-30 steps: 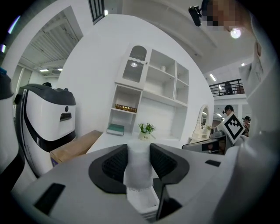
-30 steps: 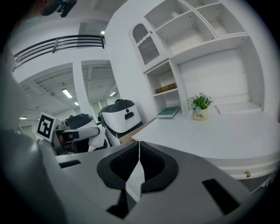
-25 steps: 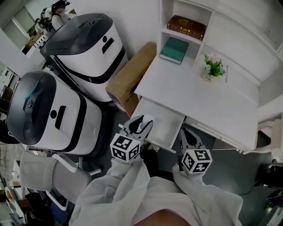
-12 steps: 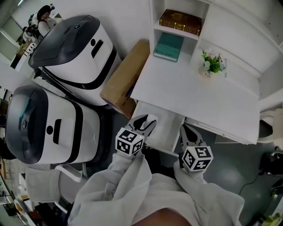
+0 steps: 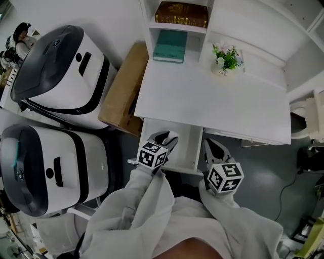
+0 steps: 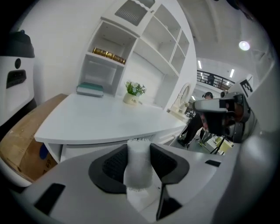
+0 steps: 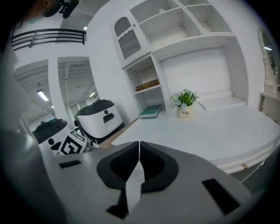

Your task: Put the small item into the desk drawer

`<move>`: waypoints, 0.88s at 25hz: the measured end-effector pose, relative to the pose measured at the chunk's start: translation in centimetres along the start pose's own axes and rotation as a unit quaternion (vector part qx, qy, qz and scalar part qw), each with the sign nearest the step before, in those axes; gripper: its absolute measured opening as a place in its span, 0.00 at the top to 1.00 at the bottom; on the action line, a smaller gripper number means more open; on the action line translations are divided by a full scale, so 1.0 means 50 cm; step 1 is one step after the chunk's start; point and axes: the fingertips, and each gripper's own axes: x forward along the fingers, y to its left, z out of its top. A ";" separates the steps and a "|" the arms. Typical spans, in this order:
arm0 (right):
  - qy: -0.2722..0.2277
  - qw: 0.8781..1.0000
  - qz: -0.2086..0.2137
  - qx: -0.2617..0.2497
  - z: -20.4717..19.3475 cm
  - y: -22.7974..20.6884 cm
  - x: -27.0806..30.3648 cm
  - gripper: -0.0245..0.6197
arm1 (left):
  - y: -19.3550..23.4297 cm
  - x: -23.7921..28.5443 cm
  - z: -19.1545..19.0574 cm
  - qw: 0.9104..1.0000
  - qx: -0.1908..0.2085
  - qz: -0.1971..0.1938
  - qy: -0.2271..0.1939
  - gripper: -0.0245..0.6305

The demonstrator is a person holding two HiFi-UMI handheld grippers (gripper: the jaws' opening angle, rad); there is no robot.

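Holding: left gripper clamps the small item between its dark ribbed pads, jaws partway apart.
Item look: white, soft roll with fuzzy ends, cloth-like.
Item axis: its length runs along the jaws, frayed tip pointing out toward the desk.
Item place: in head view, over the open drawer.
Right gripper: jaws pressed together, nothing between.
Desk: smooth white, rounded edge.

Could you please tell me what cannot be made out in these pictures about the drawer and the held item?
- Shape of the white item: in the left gripper view, the left claw pads cover its sides and only a fuzzy strip shows.
- Inside of the drawer: in the head view, the left claw covers part of it.
- Title of the brown book: in the head view, it is too small to read.
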 end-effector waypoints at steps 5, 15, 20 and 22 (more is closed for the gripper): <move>0.008 1.000 -0.021 0.008 -0.014 -0.014 -0.001 0.91 | 0.017 0.078 -0.047 0.998 0.006 -0.021 0.056 0.70; 0.038 0.997 -0.054 0.026 -0.054 -0.046 -0.029 0.91 | 0.077 0.204 -0.168 0.990 -0.004 0.023 0.139 0.70; 0.057 0.996 -0.065 0.033 -0.073 -0.052 -0.044 0.91 | 0.103 0.246 -0.211 0.988 -0.030 0.033 0.149 0.70; 0.065 0.995 -0.069 0.033 -0.080 -0.052 -0.049 0.91 | 0.108 0.260 -0.223 0.987 -0.040 0.032 0.152 0.70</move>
